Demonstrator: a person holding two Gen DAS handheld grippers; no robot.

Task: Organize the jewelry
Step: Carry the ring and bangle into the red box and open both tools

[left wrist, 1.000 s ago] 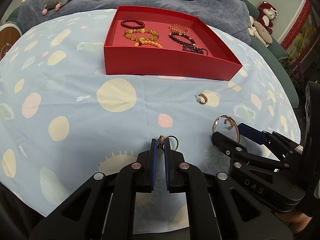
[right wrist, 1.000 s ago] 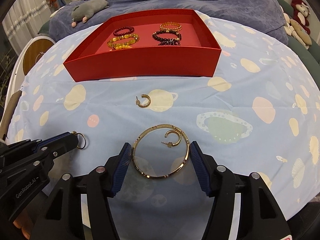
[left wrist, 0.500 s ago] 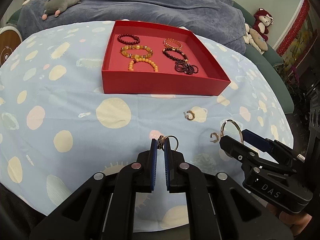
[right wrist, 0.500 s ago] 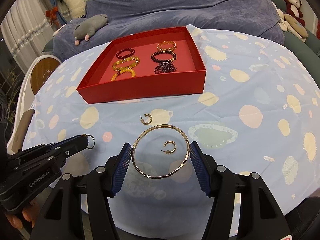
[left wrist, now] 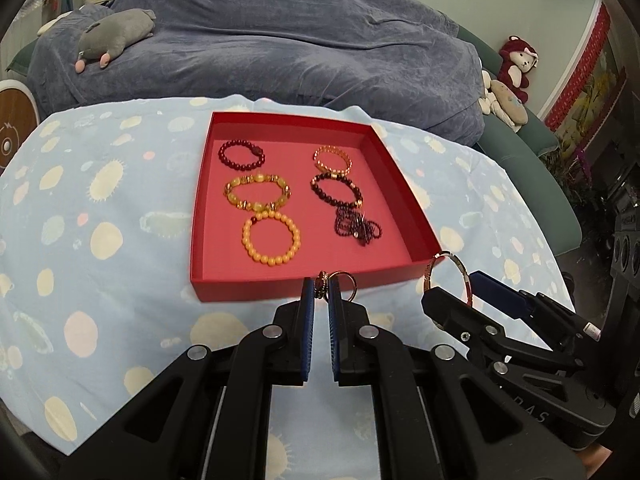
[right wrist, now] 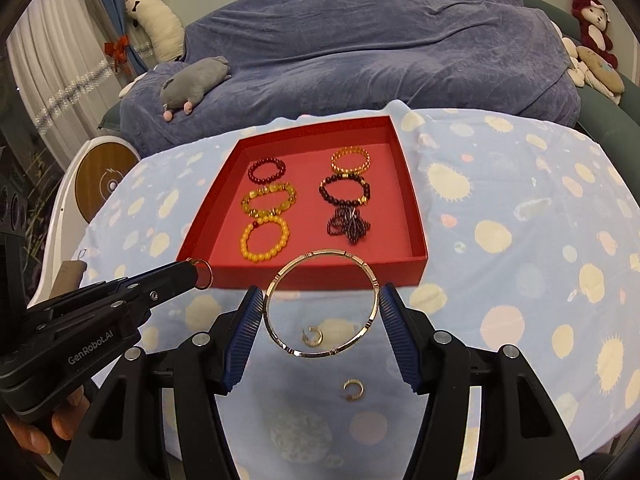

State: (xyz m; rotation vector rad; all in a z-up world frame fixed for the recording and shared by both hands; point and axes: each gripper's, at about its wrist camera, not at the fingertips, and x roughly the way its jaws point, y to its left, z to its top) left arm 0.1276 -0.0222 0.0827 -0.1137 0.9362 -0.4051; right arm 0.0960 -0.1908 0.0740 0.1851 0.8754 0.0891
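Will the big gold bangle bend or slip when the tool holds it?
Probably stiff: the bangle keeps a round hoop shape between the right tool's pads. It may slip, since only its thin shiny edges touch them. Set on edge, it would likely roll.

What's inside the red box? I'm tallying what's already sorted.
Six beaded bracelets lie in the red box, two columns of three. The near wall hides a strip of floor.

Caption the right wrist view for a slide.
Right hand-held gripper holds gold bangle before red tray.

left gripper (left wrist: 321,294) clamped, right gripper (right wrist: 321,308) apparently gripping
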